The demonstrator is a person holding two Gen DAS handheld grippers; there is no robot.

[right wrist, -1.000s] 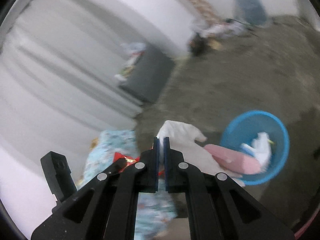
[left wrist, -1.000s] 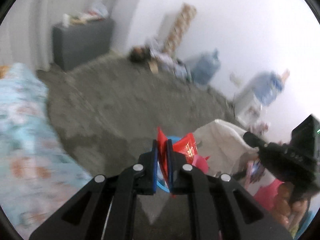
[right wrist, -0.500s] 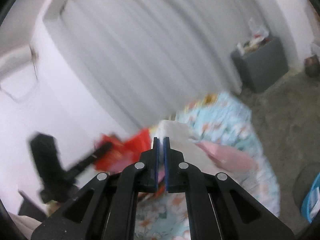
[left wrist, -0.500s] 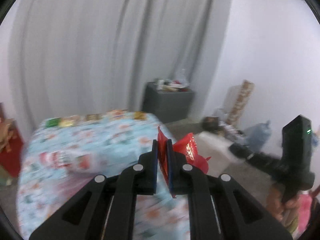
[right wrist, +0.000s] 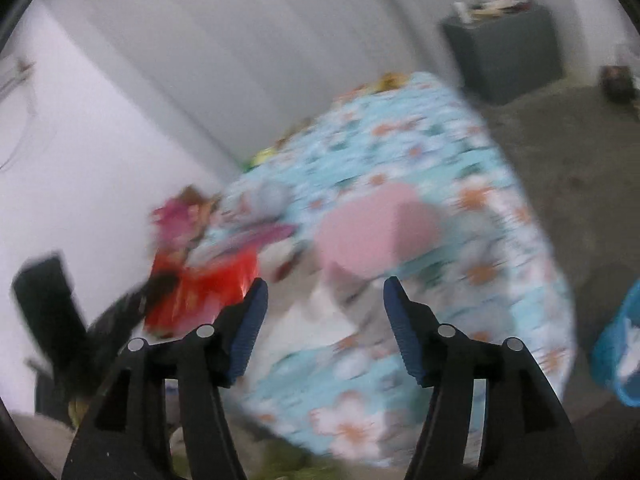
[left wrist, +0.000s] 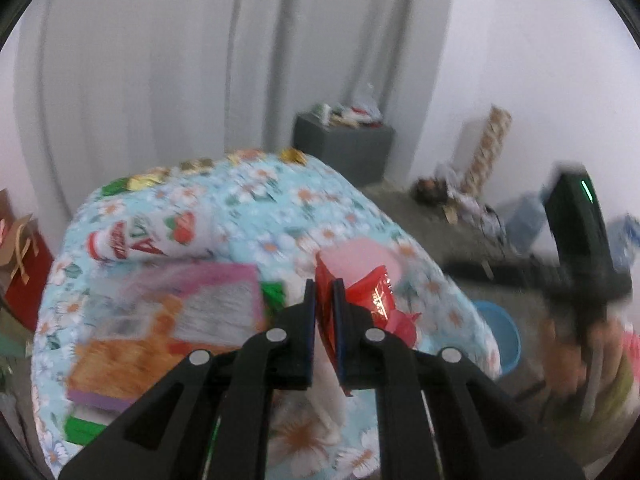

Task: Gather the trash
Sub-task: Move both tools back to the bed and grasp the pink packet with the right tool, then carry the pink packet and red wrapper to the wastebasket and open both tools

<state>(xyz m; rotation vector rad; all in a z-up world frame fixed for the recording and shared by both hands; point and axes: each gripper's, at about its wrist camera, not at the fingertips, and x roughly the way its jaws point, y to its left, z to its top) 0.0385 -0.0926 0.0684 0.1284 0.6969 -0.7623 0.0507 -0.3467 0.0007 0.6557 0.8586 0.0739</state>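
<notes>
My left gripper (left wrist: 325,312) is shut on a red foil wrapper (left wrist: 370,300) and holds it above the floral tablecloth (left wrist: 280,216). The wrapper also shows, blurred, in the right wrist view (right wrist: 204,292). My right gripper (right wrist: 324,308) is open and empty above a white cloth (right wrist: 320,316) and a pink object (right wrist: 376,232) lying on the table. A blue basket (left wrist: 500,336) with white trash stands on the floor beside the table, also at the right edge of the right wrist view (right wrist: 616,352).
On the table lie an orange and pink book (left wrist: 168,320), a white printed packet (left wrist: 140,240) and small wrappers at the far edge. A grey cabinet (left wrist: 344,148) stands by the curtain. Clutter (left wrist: 460,196) lines the wall. Both views are motion-blurred.
Both grippers swung from the floor and basket up to the table. My right gripper opened and let go of the white cloth with the pink object. The left stays shut on the wrapper.
</notes>
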